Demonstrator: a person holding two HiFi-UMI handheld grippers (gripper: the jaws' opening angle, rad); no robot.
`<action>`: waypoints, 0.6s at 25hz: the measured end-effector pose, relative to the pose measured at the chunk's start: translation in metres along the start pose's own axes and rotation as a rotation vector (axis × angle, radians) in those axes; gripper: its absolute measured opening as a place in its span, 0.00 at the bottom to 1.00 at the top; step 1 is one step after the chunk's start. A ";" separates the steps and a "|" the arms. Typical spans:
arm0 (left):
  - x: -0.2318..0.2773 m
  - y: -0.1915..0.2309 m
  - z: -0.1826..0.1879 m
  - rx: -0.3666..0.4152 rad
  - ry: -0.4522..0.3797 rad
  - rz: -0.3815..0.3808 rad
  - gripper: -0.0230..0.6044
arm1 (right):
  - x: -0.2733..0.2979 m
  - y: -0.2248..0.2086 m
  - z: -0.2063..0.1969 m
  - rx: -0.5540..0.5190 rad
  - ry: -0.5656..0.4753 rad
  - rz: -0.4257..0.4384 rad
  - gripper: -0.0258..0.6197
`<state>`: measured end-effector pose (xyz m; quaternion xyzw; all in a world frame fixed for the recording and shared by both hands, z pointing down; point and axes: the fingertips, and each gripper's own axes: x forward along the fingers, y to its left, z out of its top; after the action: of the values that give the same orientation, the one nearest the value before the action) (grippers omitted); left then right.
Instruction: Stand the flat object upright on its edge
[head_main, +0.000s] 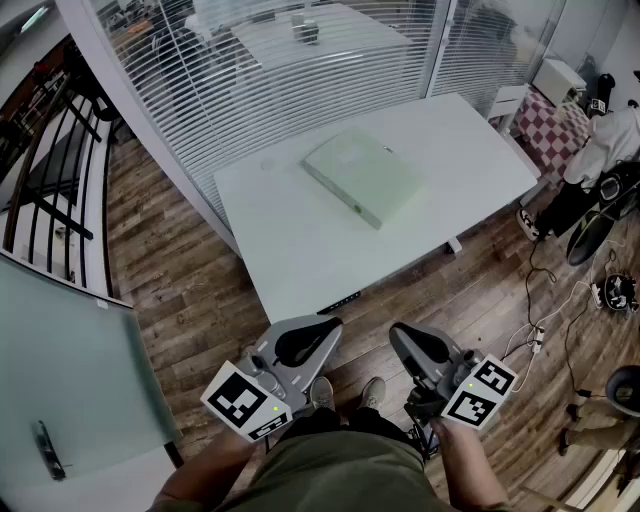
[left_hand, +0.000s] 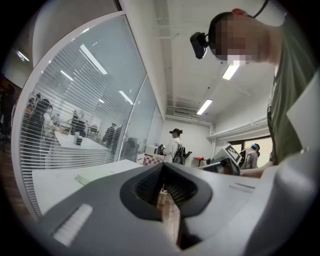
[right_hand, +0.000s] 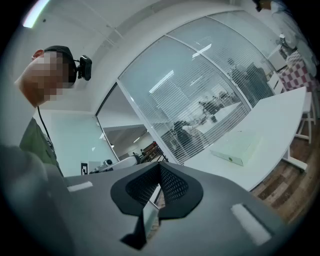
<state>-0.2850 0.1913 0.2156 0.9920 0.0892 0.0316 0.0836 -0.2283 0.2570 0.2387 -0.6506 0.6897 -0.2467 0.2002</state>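
A pale green flat binder (head_main: 365, 178) lies flat on the white table (head_main: 300, 245), toward its far side. Both grippers are held close to my body over the wooden floor, short of the table's near edge and well away from the binder. The left gripper (head_main: 328, 326) is shut with nothing in it, and so is the right gripper (head_main: 400, 335). In the left gripper view the jaws (left_hand: 163, 169) meet, and the binder (left_hand: 92, 176) shows small at the left. The right gripper view has its jaws (right_hand: 160, 169) together, with the binder (right_hand: 237, 148) off to the right.
A glass wall with blinds (head_main: 250, 70) runs behind the table. A checkered seat (head_main: 555, 120) and dark bags stand at the far right, and cables (head_main: 560, 310) trail on the floor there. A black railing (head_main: 50, 170) is at the left. A person with a backpack (left_hand: 176, 147) stands far off.
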 end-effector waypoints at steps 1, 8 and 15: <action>0.003 -0.002 -0.001 0.002 0.002 0.000 0.04 | -0.003 -0.003 0.001 0.001 -0.001 0.001 0.06; 0.022 -0.021 -0.004 0.012 0.013 0.016 0.04 | -0.024 -0.019 0.003 0.010 0.004 0.013 0.06; 0.043 -0.037 -0.006 0.028 0.023 0.059 0.04 | -0.045 -0.049 0.015 0.031 0.010 -0.007 0.06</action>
<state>-0.2500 0.2358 0.2167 0.9948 0.0611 0.0444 0.0679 -0.1773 0.2992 0.2545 -0.6486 0.6846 -0.2612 0.2059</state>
